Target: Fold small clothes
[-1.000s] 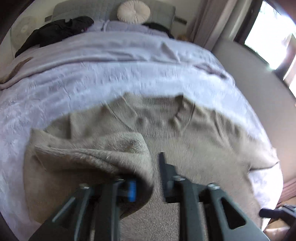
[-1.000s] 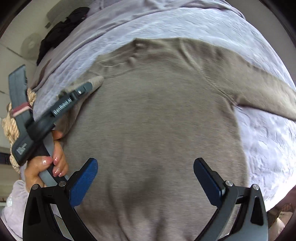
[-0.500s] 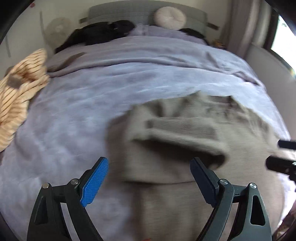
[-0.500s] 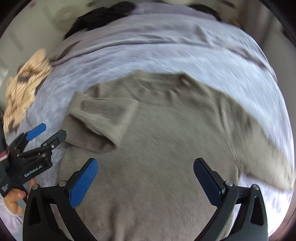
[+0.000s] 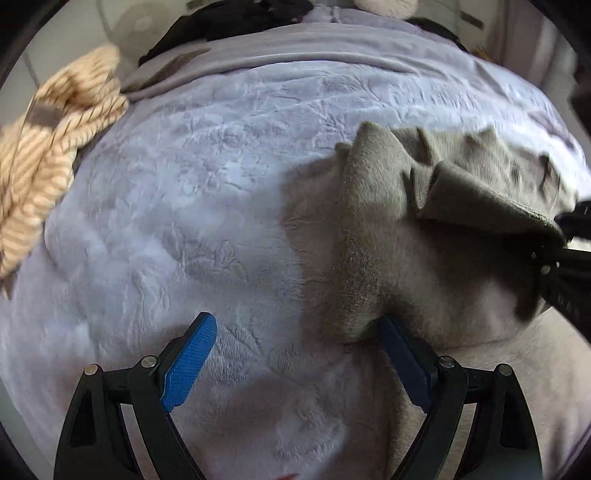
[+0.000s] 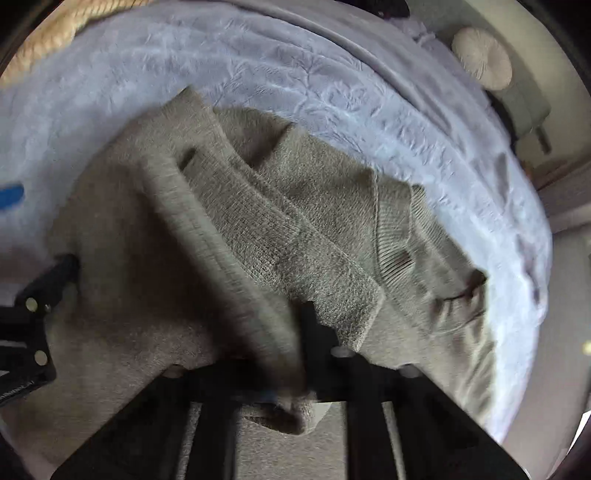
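Observation:
A taupe knitted sweater [image 5: 373, 229] lies on the lilac blanket [image 5: 177, 206] of a bed. Its left sleeve is folded in over the body. In the left wrist view my left gripper [image 5: 295, 325] is open and points down at the sweater's left edge. That folded edge lies just inside the right pad [image 5: 402, 362], and neither pad presses on it. My right gripper [image 6: 295, 354] is shut on the sweater's other sleeve [image 6: 295, 258], which drapes raised across the body. The right gripper [image 5: 557, 243] also shows at the right edge of the left wrist view.
A beige striped garment [image 5: 48, 147] is heaped at the blanket's left edge. Black clothes [image 5: 236, 18] and a round cream cushion [image 6: 484, 59] lie by the grey headboard. Bare blanket spreads to the left of the sweater.
My left gripper let go of the folded sleeve, opened wide and moved left to the sweater's edge. My right gripper rolled, swung across, and shut on the other sleeve.

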